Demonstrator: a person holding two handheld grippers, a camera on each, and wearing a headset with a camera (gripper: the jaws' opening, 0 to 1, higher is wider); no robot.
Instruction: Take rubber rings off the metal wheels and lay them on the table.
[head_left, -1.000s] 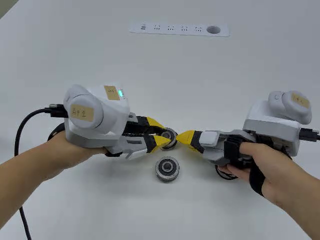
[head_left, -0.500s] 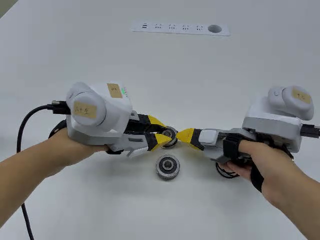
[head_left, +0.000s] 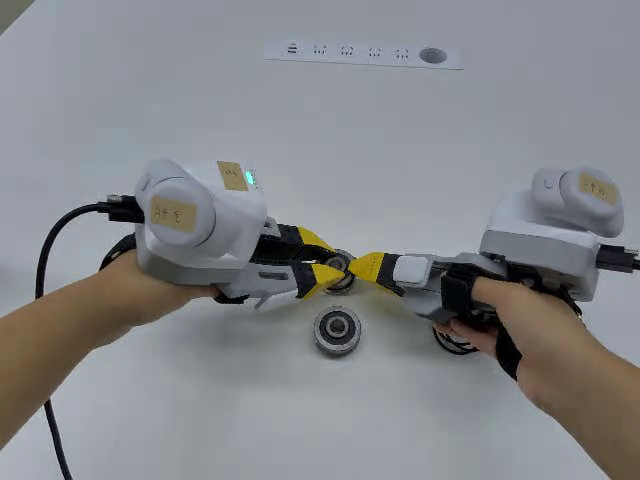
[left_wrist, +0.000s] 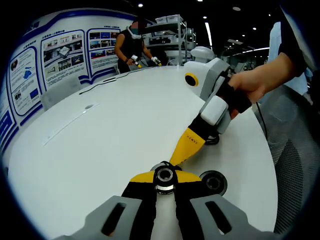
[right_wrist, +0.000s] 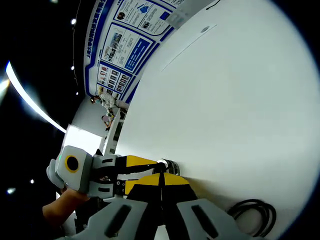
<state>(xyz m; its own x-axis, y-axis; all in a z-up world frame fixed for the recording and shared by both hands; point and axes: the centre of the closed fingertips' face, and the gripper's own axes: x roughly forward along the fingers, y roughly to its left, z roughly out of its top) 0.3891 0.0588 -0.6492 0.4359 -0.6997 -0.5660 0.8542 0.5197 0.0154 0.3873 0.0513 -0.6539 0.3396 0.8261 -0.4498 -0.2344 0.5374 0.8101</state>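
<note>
Right hand-held gripper (head_left: 359, 267) nearer, clamped wheel (head_left: 340, 265) face-up

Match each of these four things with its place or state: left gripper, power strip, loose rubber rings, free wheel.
Things
1. left gripper
2. power strip
3. loose rubber rings
4. free wheel

Places or states
a. flat on the table, nearer the person than the jaws
b. at the far side of the table
c. shut on a metal wheel
d. on the table under the right hand

Pairs: 1-c, 2-b, 3-d, 4-a
</note>
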